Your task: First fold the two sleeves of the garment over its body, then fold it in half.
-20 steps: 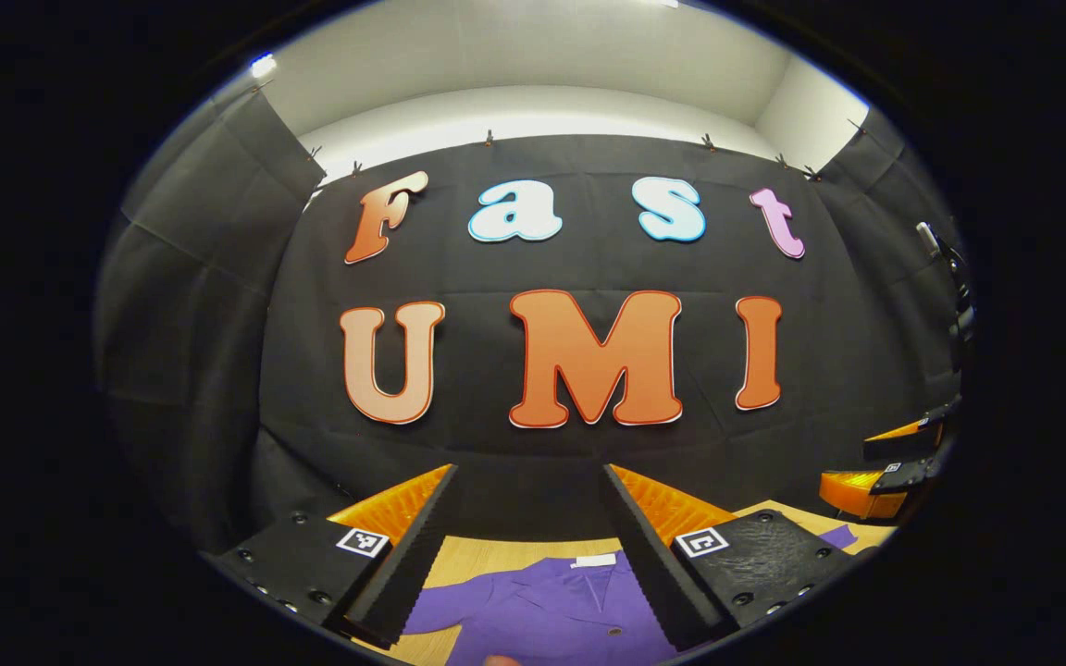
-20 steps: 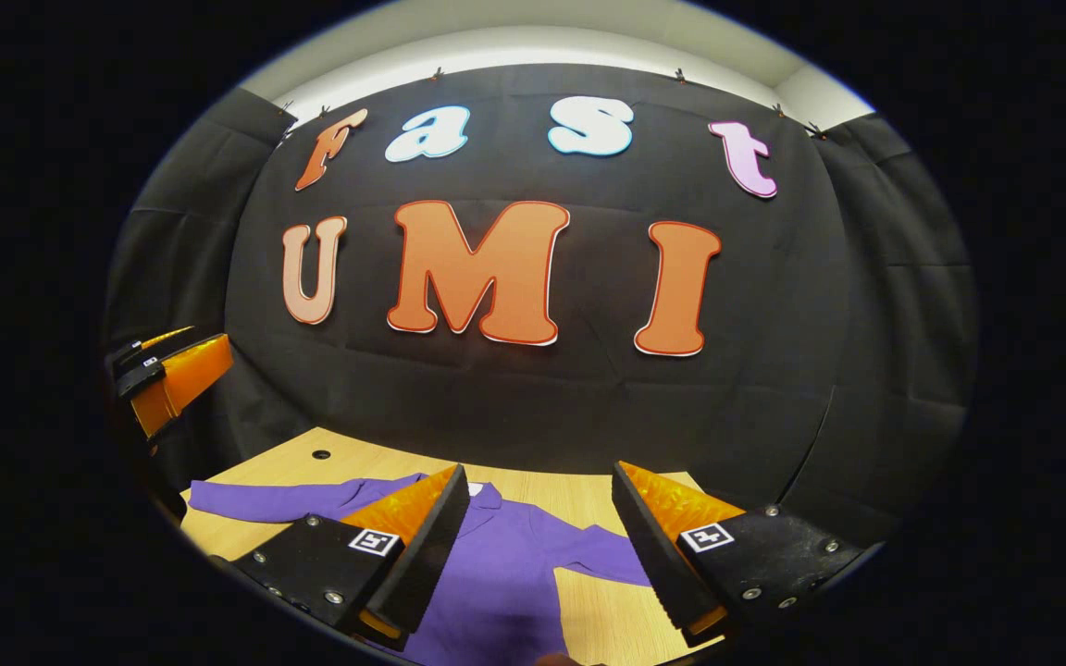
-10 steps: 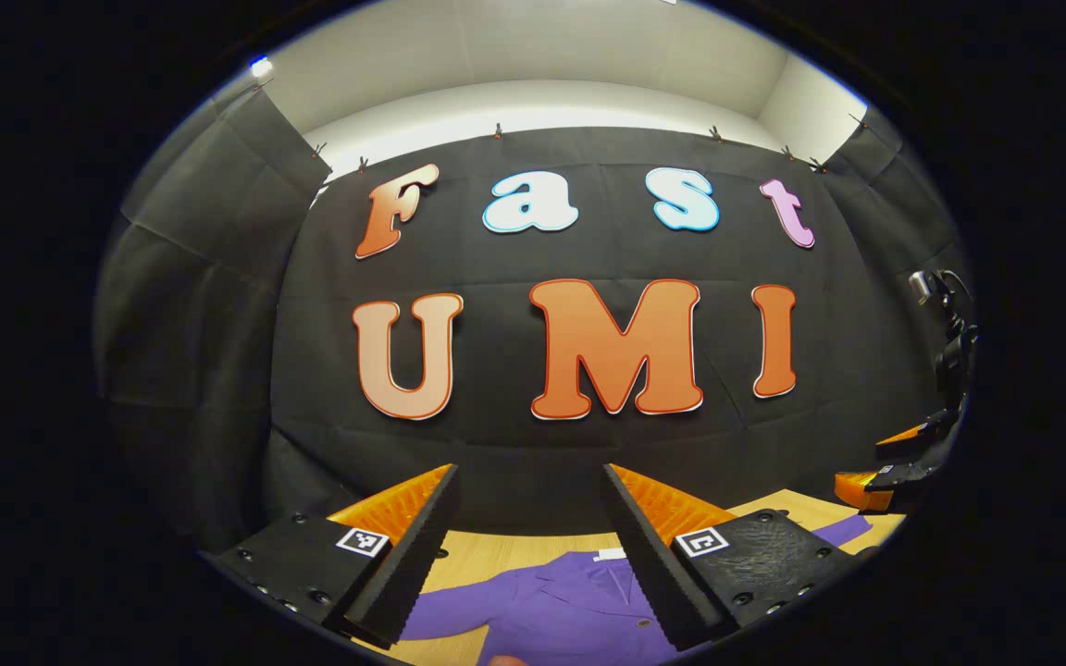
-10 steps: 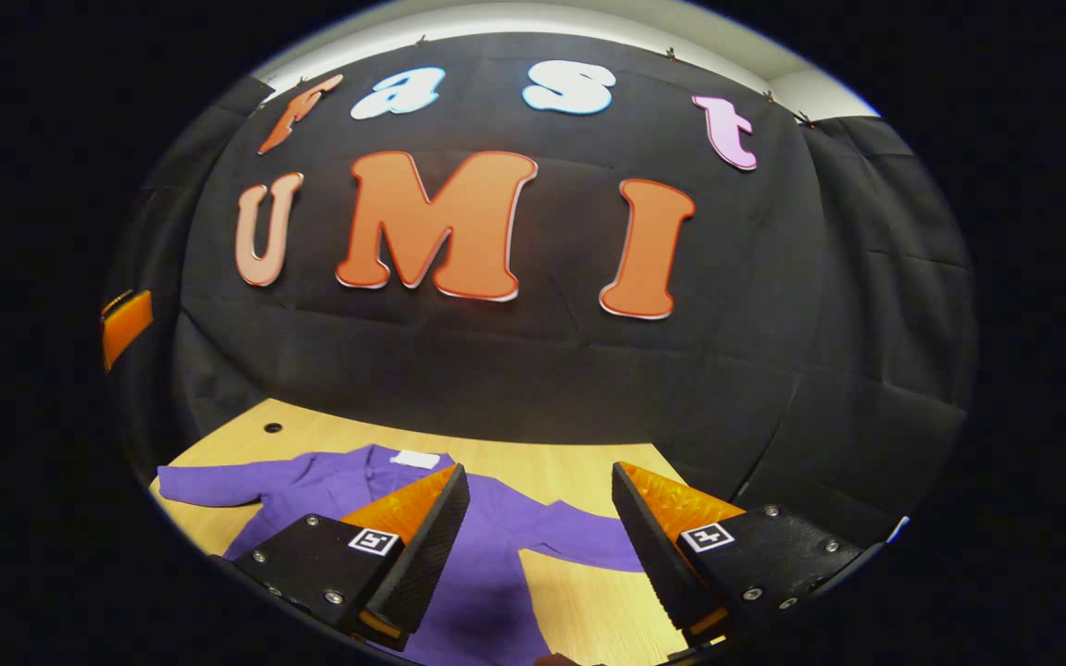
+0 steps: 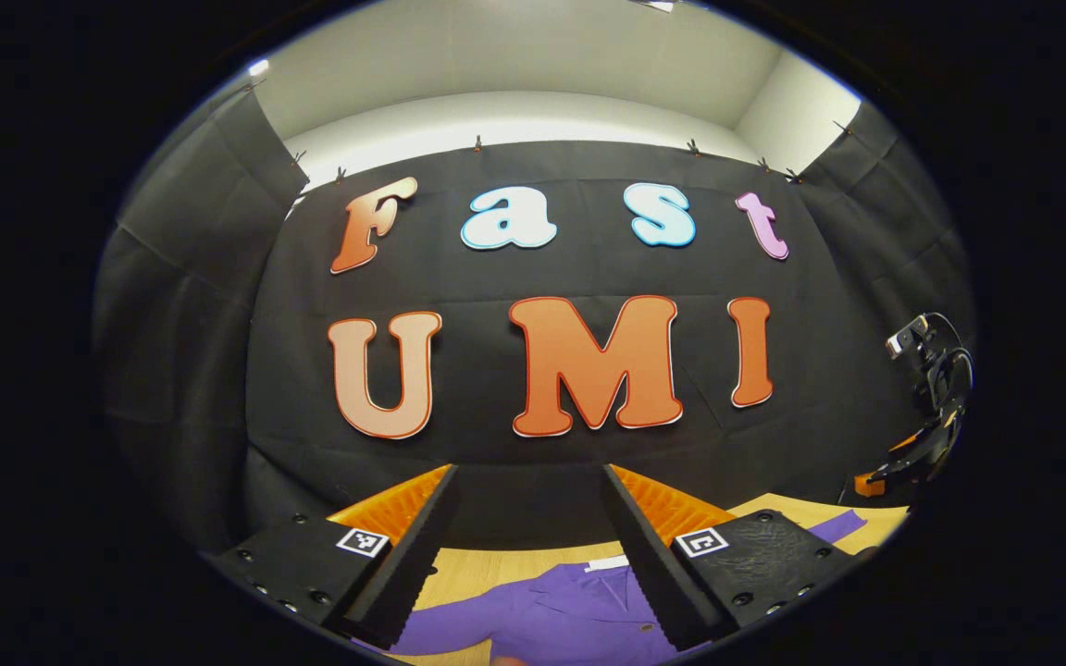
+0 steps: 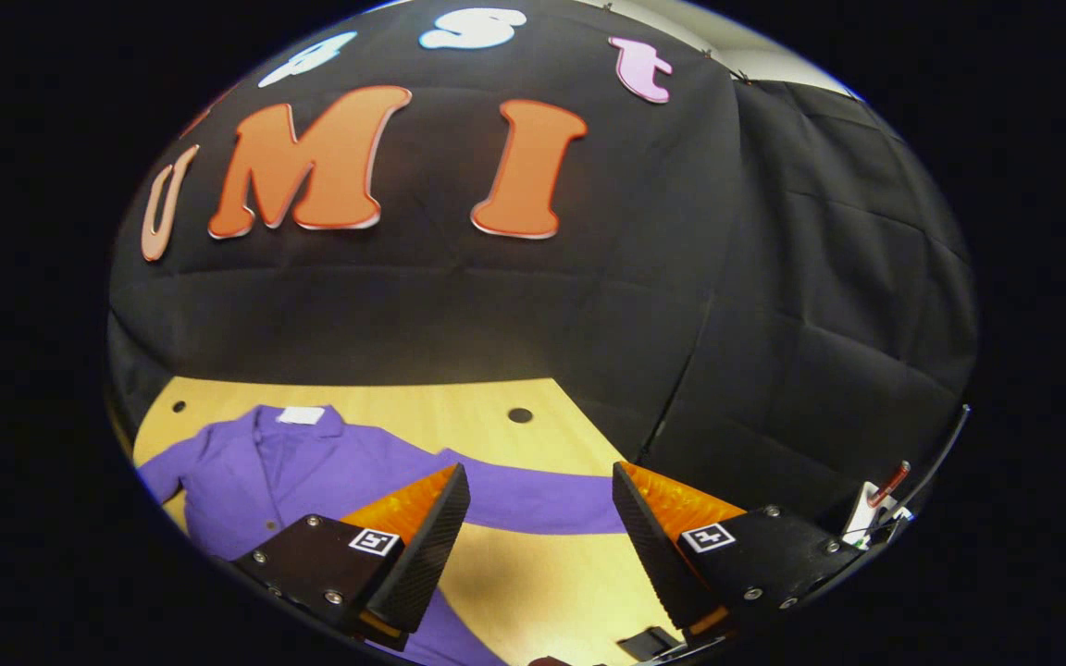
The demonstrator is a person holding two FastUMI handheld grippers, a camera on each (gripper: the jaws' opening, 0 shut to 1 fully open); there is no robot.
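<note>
Your one purple garment (image 6: pixel 329 467) lies flat on the wooden table (image 6: pixel 542 583), its sleeve (image 6: pixel 533 499) stretched out to the right. Your right gripper (image 6: pixel 538 541) hovers over that sleeve, jaws spread and empty. Your left gripper (image 5: pixel 528 555) hangs level above the collar, equally released; its view catches the other gripper (image 5: pixel 908 458) far right.

Each gripper, left (image 5: pixel 528 555) and right (image 6: pixel 540 555), carries two wedge-shaped fingers with ridged inner faces on black screw-studded mounts, a small square black-and-white marker on each mount, at the frame's bottom.
</note>
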